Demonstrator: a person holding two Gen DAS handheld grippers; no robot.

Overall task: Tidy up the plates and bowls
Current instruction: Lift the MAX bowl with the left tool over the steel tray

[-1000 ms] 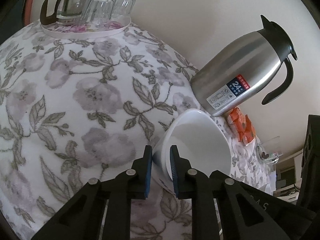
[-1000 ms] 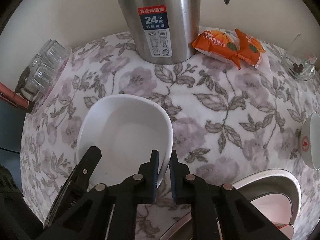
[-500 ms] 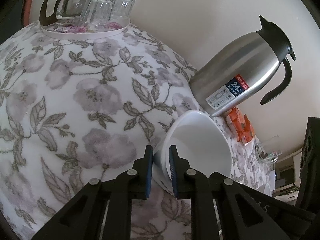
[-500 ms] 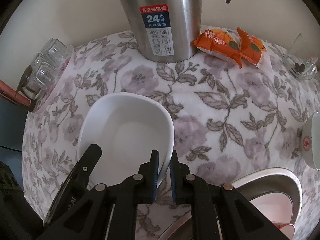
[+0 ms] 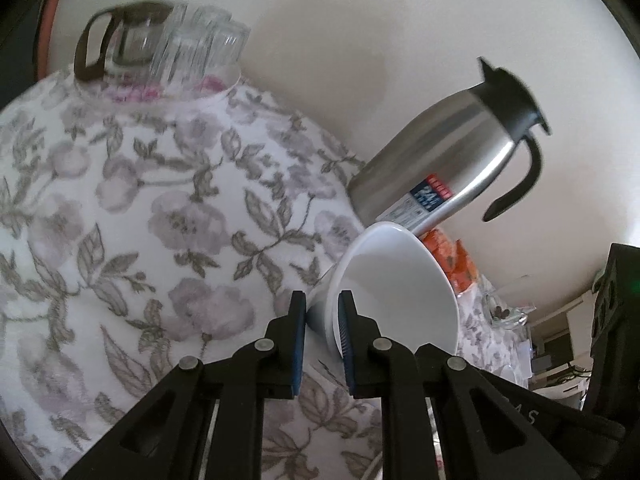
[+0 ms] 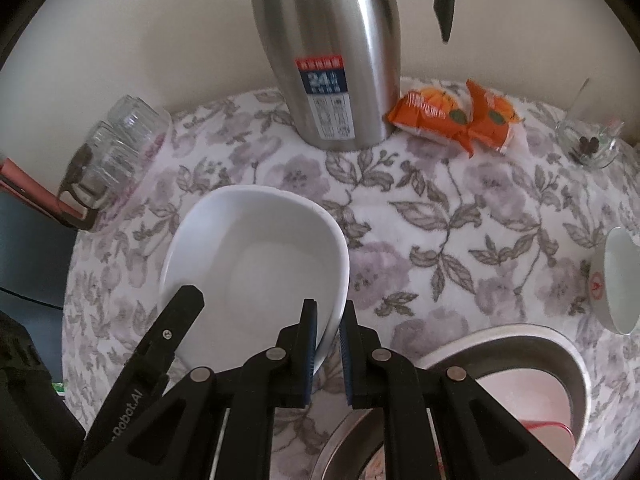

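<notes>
Cream wall (image 5: 400, 20) fills the back of the left wrist view, w/ a table below it under a white cloth w/ grey-purple flowers (image 5: 140, 220). Landmark: the steel jug (image 5: 440, 172) w/ black lid & handle, standing at the wall edge of the table. Far left of the jug, a round tray (image 5: 160, 92) holds a glass pot w/ dark handle (image 5: 124, 44) & upside-down glasses (image 5: 200, 48); this part is blurry. Just in front of the jug is the white bowl (image 5: 392, 280), tipped so its inside faces the cam. The left gripper (image 5: 322, 336) is pinching the bowl's near rim, one blue pad inside, one outside. Orange snack packs (image 5: 452, 256) peek out behind the bowl, next to the jug. Room past the table's right end is too small to make out.

Right wrist view: same wall (image 6: 140, 40) & cloth (image 6: 460, 240). The jug (image 6: 328, 60) stands at the top middle. The bowl (image 6: 256, 264) is in front of the jug, a bit left. The right gripper (image 6: 328, 344) is squeezed tight on the bowl's right rim, & the left gripper's black arm (image 6: 160, 348) reaches in at the bowl's left side. Orange packs (image 6: 452, 120) lie right beside the jug. A small glass dish (image 6: 592, 148) sits far right of it. Tray w/ glasses (image 6: 116, 152) is far left. A metal basin (image 6: 520, 344) w/ sth pink inside sits well in front & right of the jug. Another white bowl (image 6: 620, 280) is at the right edge.
</notes>
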